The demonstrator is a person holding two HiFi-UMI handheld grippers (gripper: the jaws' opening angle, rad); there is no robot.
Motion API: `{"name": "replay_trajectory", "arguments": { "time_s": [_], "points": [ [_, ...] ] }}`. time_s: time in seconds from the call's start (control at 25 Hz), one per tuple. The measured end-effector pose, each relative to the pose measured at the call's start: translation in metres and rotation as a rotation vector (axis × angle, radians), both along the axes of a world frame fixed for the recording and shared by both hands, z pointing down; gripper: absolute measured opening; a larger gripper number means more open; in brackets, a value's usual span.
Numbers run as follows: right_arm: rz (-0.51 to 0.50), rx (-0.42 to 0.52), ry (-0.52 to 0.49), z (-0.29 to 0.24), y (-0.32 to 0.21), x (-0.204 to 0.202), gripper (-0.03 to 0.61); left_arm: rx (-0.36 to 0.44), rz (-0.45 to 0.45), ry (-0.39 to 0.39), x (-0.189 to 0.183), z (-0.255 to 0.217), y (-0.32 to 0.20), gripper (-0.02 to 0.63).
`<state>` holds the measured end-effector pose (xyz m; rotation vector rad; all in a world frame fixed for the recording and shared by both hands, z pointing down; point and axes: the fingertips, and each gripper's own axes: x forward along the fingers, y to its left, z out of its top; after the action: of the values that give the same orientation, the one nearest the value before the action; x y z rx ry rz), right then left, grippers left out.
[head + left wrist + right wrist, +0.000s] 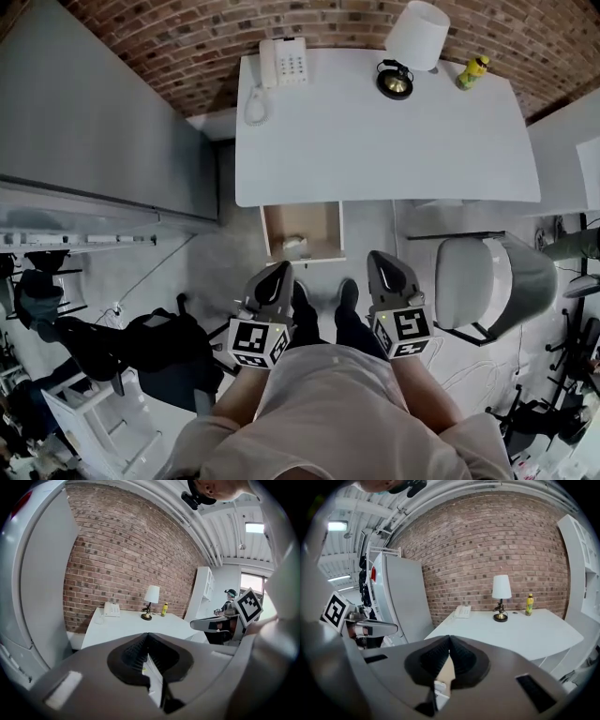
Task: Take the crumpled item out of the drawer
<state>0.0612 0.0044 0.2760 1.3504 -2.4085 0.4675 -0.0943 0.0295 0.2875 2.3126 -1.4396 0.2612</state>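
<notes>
An open wooden drawer [273, 231] sticks out from under the white desk [375, 141]. A pale crumpled item [294, 247] lies inside it, near the front. My left gripper [281, 269] hovers just in front of the drawer's front edge with its jaws shut and nothing in them. To its right, my right gripper [378, 258] is level with it, beside the drawer, also shut and empty. In the left gripper view the left gripper [147, 635] has its pads pressed together. The right gripper [449, 638] in its own view shows tips that meet too.
On the desk stand a white telephone [284, 62], a lamp [412, 47] and a yellow bottle [472, 72]. A grey-white chair [487, 281] stands right of the drawer. A tall grey cabinet [94, 112] fills the left. My feet [323, 305] are right before the drawer.
</notes>
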Motion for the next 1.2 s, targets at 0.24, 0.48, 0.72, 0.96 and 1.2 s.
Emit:
{"name": "replay_trajectory", "arguments": {
  "time_s": [0.24, 0.48, 0.72, 0.96, 1.2],
  "points": [
    [-0.033, -0.025, 0.016, 0.039, -0.017, -0.009, 0.009, -0.040, -0.081, -0.018, -0.035, 0.036, -0.017, 0.006],
    [-0.028, -0.100, 0.052, 0.092, -0.027, -0.010, 0.009, -0.105, -0.123, -0.005, -0.052, 0.086, -0.022, 0.006],
    [-0.041, -0.132, 0.041, 0.138, -0.037, -0.015, 0.009, -0.159, -0.137, -0.033, -0.055, 0.141, -0.027, 0.006],
    [-0.034, -0.172, 0.035, 0.182, -0.032, -0.014, 0.009, -0.223, -0.138, -0.035, -0.050, 0.188, -0.017, 0.006],
    [-0.035, -0.219, 0.036, 0.218, -0.020, -0.011, 0.008, -0.287, -0.114, -0.043, -0.044, 0.230, 0.001, 0.006]
  ]
}}
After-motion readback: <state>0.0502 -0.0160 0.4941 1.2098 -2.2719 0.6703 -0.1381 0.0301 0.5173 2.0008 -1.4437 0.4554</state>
